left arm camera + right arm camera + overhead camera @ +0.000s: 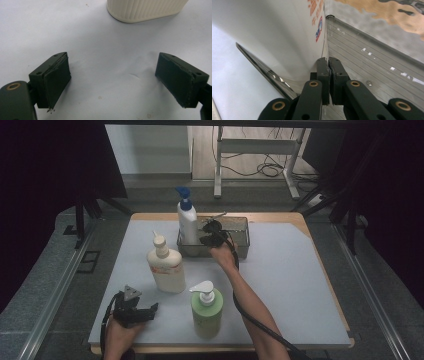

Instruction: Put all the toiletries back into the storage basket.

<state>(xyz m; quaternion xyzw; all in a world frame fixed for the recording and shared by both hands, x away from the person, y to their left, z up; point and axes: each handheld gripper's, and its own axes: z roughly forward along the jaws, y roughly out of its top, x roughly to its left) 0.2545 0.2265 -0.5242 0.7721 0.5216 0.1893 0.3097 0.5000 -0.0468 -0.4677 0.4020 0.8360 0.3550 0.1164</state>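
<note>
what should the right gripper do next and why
Probably draw the right gripper back out of the clear bin. Its jaws are shut with nothing between them, right beside the white bottle with the blue pump that stands in the bin, while two more pump bottles wait on the table.

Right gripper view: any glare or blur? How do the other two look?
Right gripper view: bright glare patches on the clear bin wall, white bottle close and washed out, fingers sharp. Left gripper view: even light, soft shadows under the fingers, cream bottle cropped at the top edge. High view: table well lit, surroundings dark.
</note>
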